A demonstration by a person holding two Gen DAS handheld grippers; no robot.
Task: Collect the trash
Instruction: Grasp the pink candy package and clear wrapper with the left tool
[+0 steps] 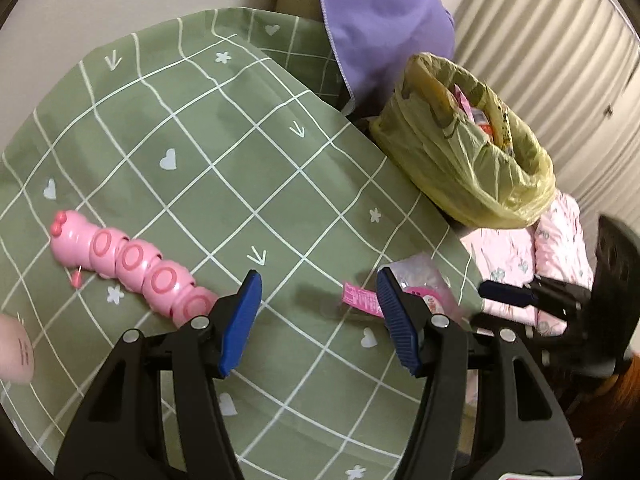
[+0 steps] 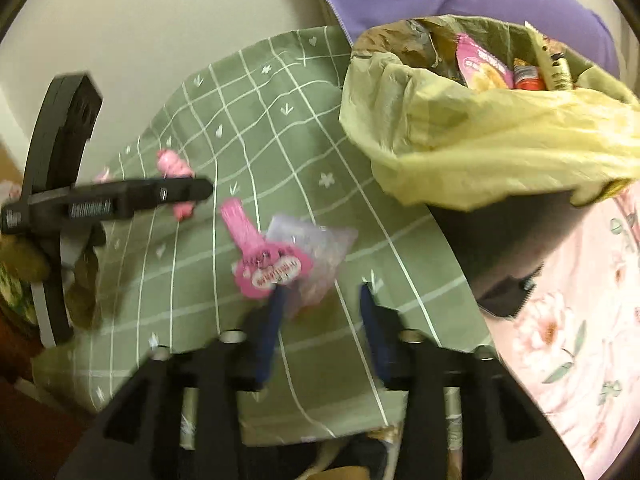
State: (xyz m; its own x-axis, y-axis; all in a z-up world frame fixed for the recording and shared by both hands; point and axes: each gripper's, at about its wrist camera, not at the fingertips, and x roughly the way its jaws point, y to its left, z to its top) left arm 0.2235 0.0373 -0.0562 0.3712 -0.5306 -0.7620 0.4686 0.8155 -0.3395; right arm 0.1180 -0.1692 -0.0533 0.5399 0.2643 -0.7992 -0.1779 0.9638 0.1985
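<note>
Your right gripper [image 2: 320, 300] stands open and empty, the pink wrapper [image 2: 266, 266] lying on the green cloth [image 2: 280, 140] just past its left pad, so it looks lined up to pick. Your left gripper [image 1: 318, 300] is open too, holding nothing. The bin [image 2: 460, 140] sits far right, its liner folded wide, likely to catch drops.

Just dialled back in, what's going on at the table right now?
Trash is being collected from the green checked tablecloth. Both grippers are open and empty. The right gripper hovers over a pink-and-clear wrapper lying near the table's edge; the left gripper hovers nearby. The yellow-green trash bag beside the table already holds several wrappers. A pink caterpillar toy also lies on the cloth.
</note>
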